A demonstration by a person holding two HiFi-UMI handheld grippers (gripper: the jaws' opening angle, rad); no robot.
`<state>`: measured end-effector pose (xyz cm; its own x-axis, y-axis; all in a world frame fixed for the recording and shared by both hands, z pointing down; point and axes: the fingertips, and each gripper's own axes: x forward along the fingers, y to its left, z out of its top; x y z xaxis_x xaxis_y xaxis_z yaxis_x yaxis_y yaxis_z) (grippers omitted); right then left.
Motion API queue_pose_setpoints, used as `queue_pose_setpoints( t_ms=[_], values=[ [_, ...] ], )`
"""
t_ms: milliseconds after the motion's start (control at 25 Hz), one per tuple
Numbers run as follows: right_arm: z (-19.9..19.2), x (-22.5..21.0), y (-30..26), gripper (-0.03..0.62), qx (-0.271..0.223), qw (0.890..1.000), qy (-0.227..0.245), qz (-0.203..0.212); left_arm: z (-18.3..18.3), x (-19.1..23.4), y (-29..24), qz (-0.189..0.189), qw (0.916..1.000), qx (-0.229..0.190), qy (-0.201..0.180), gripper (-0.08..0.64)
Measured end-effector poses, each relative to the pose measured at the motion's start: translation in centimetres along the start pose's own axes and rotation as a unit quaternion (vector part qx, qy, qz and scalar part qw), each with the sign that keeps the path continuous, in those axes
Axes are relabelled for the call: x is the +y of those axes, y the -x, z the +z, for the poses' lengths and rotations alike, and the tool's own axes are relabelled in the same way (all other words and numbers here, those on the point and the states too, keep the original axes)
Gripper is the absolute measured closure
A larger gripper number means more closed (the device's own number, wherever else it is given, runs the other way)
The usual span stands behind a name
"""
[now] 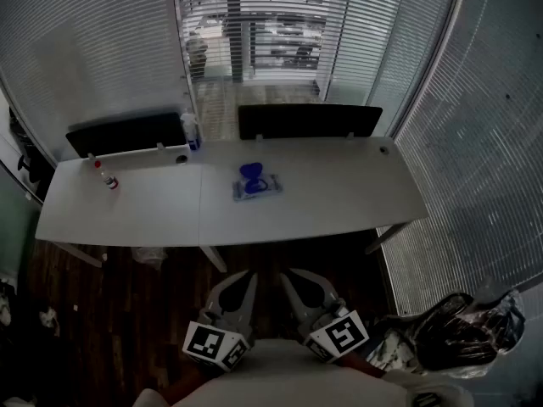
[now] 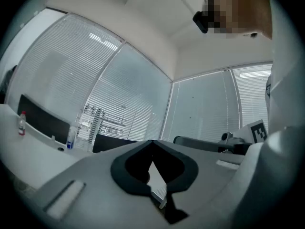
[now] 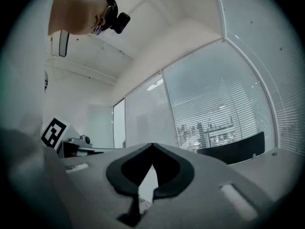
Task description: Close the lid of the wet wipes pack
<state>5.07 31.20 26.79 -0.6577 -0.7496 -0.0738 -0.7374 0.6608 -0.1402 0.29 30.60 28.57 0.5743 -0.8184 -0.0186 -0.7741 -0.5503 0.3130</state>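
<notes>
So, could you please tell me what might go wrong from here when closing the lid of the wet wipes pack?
1. The wet wipes pack lies loose on the table, so pushing its open blue lid may slide or tip the pack rather than shut it.
2. The left gripper and the right gripper are both shut and held well back from the table, so the long reach may land off the lid.
</notes>
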Motion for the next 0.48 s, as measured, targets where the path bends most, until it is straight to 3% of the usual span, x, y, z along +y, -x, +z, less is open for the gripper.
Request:
queue_pose_setpoints(
  t_ms=[480],
  values=[
    [-0.51, -0.63, 0.42, 0.592, -0.010, 1.000, -0.006, -0.001, -0.13, 0.28, 0.00, 0.000, 1.0000, -0.001, -0.001, 0.557]
  ],
)
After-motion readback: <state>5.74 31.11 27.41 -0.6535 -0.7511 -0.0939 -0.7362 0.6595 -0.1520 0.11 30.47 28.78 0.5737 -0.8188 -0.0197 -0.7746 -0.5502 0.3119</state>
